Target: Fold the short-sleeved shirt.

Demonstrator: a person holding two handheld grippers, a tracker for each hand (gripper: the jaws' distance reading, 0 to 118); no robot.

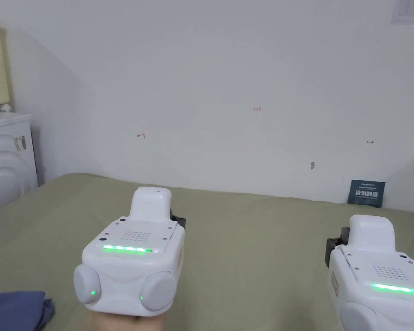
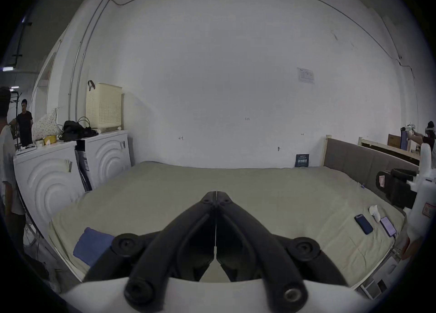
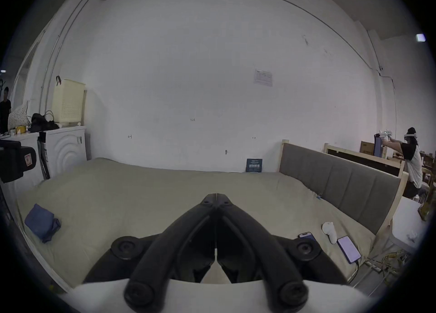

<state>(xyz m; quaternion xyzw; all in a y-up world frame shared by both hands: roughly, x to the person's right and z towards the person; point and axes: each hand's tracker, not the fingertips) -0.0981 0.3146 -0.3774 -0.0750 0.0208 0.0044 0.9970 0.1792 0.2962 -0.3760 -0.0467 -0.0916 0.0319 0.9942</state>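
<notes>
A blue shirt (image 1: 14, 308) lies folded in a small bundle at the near left edge of the olive-green bed (image 1: 245, 241); it also appears as the blue shirt (image 2: 90, 245) and the blue shirt (image 3: 42, 222) in the gripper views. My left gripper (image 2: 216, 194) is held above the bed to the right of the shirt, jaws pressed together with nothing between them. My right gripper (image 3: 216, 196) hovers farther right at the same height, jaws also closed on nothing. In the head view the white bodies of the left gripper (image 1: 135, 254) and right gripper (image 1: 381, 271) point toward the wall.
Two phones (image 3: 349, 248) and a small white object (image 3: 330, 231) lie on the bed's right side near the padded headboard (image 3: 342, 181). White cabinets (image 2: 59, 176) with a cream basket (image 2: 103, 106) stand left. A dark card (image 1: 366, 192) leans against the wall. People stand at both far sides.
</notes>
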